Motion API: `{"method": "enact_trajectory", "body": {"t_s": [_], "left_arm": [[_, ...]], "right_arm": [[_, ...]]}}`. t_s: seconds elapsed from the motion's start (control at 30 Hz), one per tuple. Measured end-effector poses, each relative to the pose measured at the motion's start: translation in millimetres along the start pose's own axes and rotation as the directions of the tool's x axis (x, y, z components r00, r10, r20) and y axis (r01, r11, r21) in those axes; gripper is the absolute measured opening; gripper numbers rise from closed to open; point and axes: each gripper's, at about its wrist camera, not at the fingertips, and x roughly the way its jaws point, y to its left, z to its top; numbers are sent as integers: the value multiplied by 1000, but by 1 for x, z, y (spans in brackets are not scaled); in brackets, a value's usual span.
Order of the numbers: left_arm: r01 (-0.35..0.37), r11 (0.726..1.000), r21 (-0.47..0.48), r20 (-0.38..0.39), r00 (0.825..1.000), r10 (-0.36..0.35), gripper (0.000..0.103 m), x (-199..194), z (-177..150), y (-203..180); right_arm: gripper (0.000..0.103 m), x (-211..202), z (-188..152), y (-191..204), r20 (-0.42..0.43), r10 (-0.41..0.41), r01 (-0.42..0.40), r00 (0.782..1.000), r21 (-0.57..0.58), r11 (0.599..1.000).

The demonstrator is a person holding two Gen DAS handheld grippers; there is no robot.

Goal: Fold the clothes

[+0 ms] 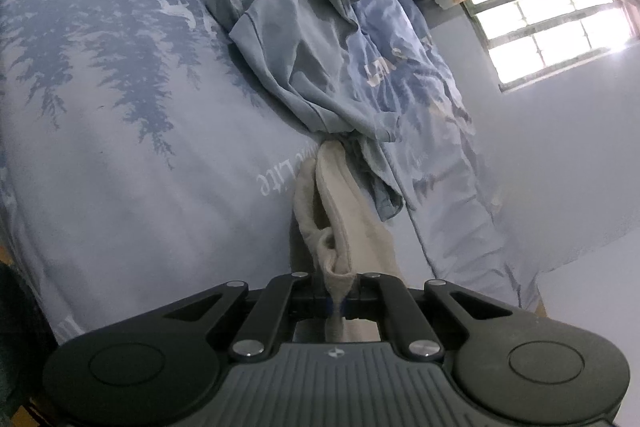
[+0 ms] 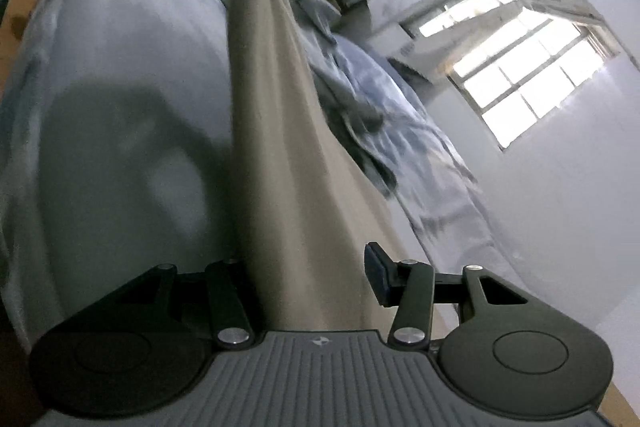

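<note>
- Gripping a bunched end of the beige garment point(image 1: 344, 211), the left tongs point(image 1: 337, 297) were clamped tight on it, the cloth pinched between the jaws and running away from them across the bed point(image 1: 120, 167).
- That hold looked meant to anchor one end, so the garment could be drawn out long before any fold was made; this is a judgement from the stretched cloth only.
- In the right wrist view the same beige cloth point(image 2: 272, 147) ran as one taut band from between the right tongs point(image 2: 312, 279) up toward the far end of the bed.
- The right tongs stood apart: one blue pad point(image 2: 378, 277) showed clear of the cloth, while the other finger was hidden behind the fabric. The garment lay between the jaws but was not pressed there.
- A crumpled blue-grey garment point(image 1: 312, 39) sat heaped beside the far end of the beige one, just touching or overlapping it; which, I could not tell.
- Its place at the bed's side suggested it was waiting its turn, unfolded.
- Counted: two tongs, one beige garment, one heap of blue-grey clothing (possibly more than one piece), one bed with a tree-print cover, one barred window point(image 1: 540, 3).
</note>
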Motion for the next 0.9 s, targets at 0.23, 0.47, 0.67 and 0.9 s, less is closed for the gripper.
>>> {"method": "enact_trajectory", "body": {"t_s": [0.23, 0.47, 0.67, 0.9], "left_arm": [[8, 1000, -27, 7, 1000, -8, 0, 0, 2, -3], [-7, 999, -46, 17, 1000, 8, 0, 1, 3, -3], [-9, 999, -46, 28, 1000, 11, 0, 0, 4, -6], [-15, 999, -44, 34, 999, 16, 0, 1, 5, -11]], "right_arm": [[49, -17, -62, -25, -103, -73, 68, 992, -50, 996], [49, -32, -125, -58, -205, -121, 99, 971, -116, 988], [49, -46, -159, -76, -249, -151, 116, 957, -149, 982], [49, -52, -173, -79, -282, -179, 133, 943, -176, 975]]}}
